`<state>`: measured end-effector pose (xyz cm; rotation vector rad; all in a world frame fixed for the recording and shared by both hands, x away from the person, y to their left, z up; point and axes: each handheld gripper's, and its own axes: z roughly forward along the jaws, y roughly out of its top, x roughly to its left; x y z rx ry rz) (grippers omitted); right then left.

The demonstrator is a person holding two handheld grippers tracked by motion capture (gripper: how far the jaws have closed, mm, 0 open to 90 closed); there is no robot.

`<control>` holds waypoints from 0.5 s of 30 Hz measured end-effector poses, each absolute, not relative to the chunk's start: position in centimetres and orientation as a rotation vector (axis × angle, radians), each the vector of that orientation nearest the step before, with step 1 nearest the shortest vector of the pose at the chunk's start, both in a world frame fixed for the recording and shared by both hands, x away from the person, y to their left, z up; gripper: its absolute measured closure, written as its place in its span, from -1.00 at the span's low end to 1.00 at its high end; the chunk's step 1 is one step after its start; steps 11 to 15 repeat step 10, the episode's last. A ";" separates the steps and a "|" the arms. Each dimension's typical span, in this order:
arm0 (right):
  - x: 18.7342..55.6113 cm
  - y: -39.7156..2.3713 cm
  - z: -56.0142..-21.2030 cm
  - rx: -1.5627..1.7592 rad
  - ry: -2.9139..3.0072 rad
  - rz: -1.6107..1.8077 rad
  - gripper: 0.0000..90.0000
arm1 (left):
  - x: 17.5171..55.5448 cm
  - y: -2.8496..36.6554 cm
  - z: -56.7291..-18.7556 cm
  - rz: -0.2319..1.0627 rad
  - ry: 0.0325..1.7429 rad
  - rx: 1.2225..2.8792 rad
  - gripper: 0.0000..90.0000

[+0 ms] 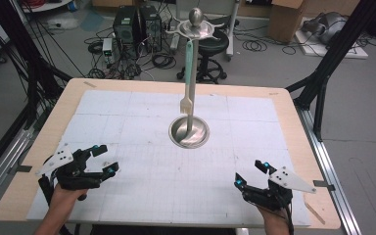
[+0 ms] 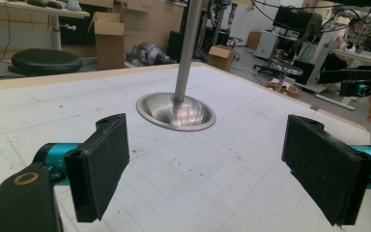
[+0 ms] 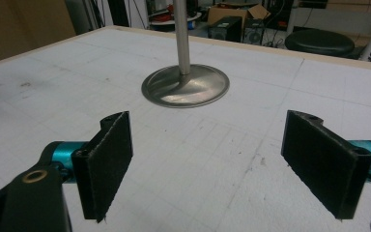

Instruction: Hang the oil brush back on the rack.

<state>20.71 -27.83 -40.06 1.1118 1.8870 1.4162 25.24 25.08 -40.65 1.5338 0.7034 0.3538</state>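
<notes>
Left tongs (image 1: 103, 159) spread, right tongs (image 1: 252, 172) spread, steel rack (image 1: 189, 131) between, no readable writing.

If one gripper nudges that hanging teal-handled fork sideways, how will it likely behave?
The fork hangs from the top hooks of the metal stand, so it would probably swing rather than slide. It looks slim and stiff, likely light. The stand's tall pole on a round base might rock if pushed high up.
</notes>
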 end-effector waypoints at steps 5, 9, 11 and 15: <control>20.7 -27.9 -40.0 1.119 1.880 1.422 -0.61 | 25.2 25.0 -40.7 0.354 0.702 1.543 -0.61; 20.6 -28.0 -40.0 1.127 1.878 1.428 -0.61 | 25.3 24.9 -40.7 0.353 0.707 1.538 -0.61; 20.6 -28.0 -40.0 1.127 1.879 1.426 -0.61 | 25.3 24.9 -40.7 0.349 0.709 1.537 -0.61; 20.6 -28.0 -40.0 1.127 1.879 1.426 -0.61 | 25.3 24.9 -40.7 0.349 0.709 1.537 -0.61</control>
